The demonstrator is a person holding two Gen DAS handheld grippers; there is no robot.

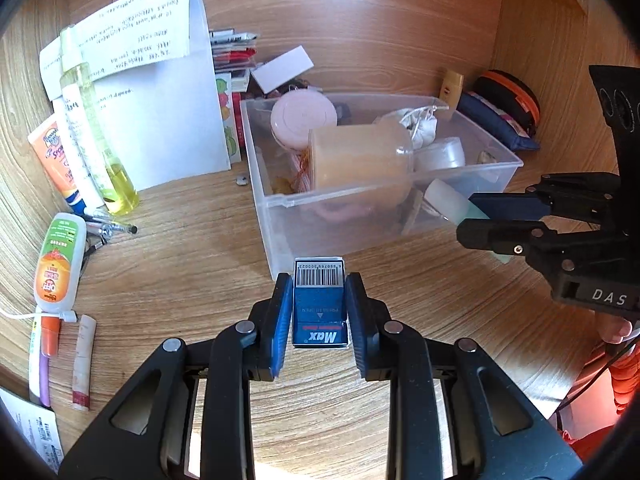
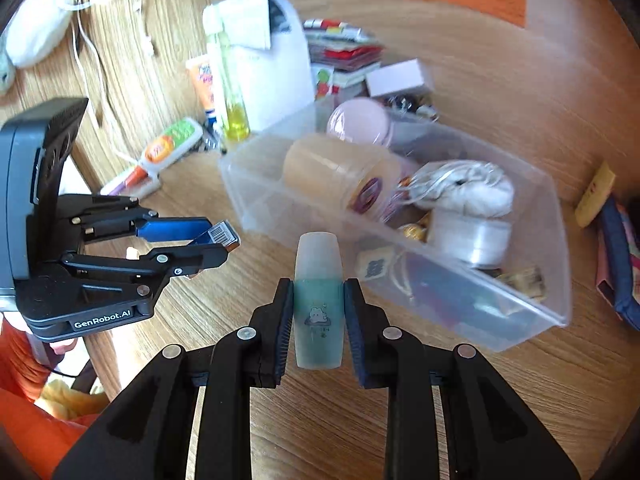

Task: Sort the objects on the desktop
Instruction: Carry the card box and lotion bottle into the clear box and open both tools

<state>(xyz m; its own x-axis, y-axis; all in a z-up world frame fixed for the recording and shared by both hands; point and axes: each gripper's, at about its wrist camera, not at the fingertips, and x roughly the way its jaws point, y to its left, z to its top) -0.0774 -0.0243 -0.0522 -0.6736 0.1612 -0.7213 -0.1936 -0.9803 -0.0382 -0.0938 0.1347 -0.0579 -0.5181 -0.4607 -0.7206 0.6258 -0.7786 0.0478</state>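
Observation:
My left gripper (image 1: 319, 292) is shut on a small blue "Max" box (image 1: 319, 304) with a barcode end, held above the wooden desk just in front of the clear plastic bin (image 1: 280, 204). My right gripper (image 2: 318, 300) is shut on a frosted teal bottle (image 2: 318, 300), held near the bin's (image 2: 460, 320) front wall. Each gripper shows in the other's view: the right one (image 1: 476, 222) at the bin's right, the left one (image 2: 216, 242) to the bin's left, still holding the box (image 2: 220, 235). The bin holds a peach jar (image 1: 356, 156), a pink round case (image 1: 302, 114) and a white pouch (image 2: 476, 188).
Left of the bin lie an orange-and-green tube (image 1: 58, 264), pens (image 1: 112, 226), a yellow bottle (image 1: 96, 132), a sunscreen tube (image 1: 54, 156) and a white paper-covered box (image 1: 160, 92). A blue pouch (image 1: 496, 120) and black-orange case (image 1: 512, 96) sit at the right.

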